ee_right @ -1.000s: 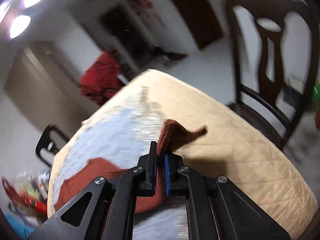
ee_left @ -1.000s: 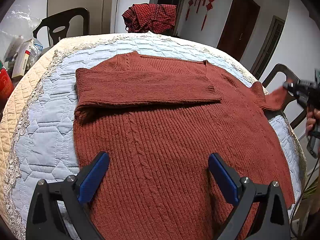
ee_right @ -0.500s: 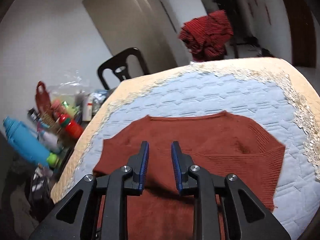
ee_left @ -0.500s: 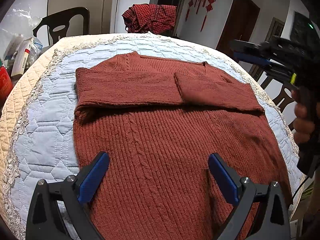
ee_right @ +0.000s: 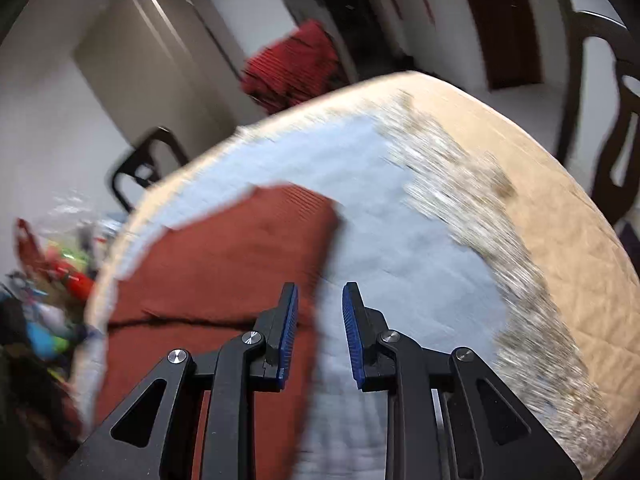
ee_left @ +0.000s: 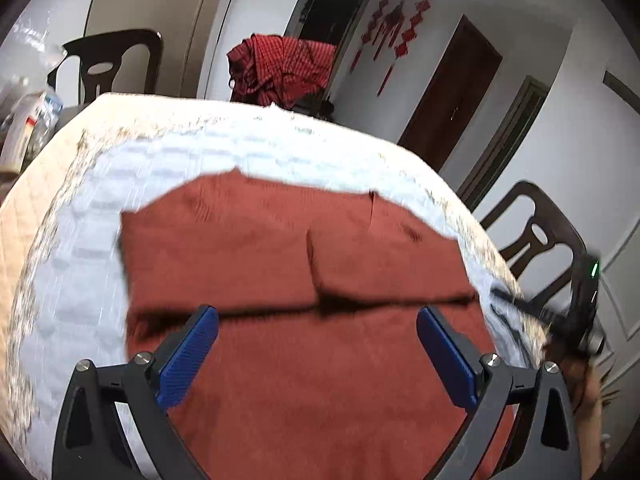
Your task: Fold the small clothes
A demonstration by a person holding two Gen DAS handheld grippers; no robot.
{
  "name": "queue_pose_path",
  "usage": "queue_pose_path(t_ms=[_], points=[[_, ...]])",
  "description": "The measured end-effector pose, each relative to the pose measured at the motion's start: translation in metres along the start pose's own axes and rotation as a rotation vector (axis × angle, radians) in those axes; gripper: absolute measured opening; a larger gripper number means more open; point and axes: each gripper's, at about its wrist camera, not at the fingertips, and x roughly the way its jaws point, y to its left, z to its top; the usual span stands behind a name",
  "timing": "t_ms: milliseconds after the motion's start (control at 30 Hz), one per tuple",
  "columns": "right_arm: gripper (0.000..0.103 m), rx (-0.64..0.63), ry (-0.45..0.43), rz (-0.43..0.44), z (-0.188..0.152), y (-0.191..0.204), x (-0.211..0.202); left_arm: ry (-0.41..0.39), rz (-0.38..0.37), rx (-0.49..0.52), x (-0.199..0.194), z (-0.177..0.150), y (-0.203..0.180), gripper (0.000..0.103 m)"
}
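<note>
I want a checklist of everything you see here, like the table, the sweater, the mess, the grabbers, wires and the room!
Surface: round table under a quilted cover, pale blue middle, beige edge.
Job's things: rust-red sweater lying flat, both sleeves folded across the chest.
Clutter: bottles and packets beside the table, too blurred to name.
Grippers: left gripper open wide above the sweater, empty; right gripper slightly open over the sweater's right edge, empty.
Cables: nothing seen.
Surroundings: dark chairs, red checked cloth heaped behind the table, brown door, red hanging decorations on the wall.
</note>
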Motion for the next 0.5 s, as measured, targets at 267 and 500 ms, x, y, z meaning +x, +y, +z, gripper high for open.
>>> queue_pose_path(t_ms=[267, 500], points=[[0.023, 0.260, -0.030, 0.076, -0.016, -0.082, -0.018, 0.074, -0.025, 0.003, 0.049, 0.015, -0.014, 0.096], [0.022, 0.354, -0.079, 0.053, -0.025, -0.103, -0.042, 0.142, 0.003, 0.037, 0.080, 0.017, -0.022, 0.072]])
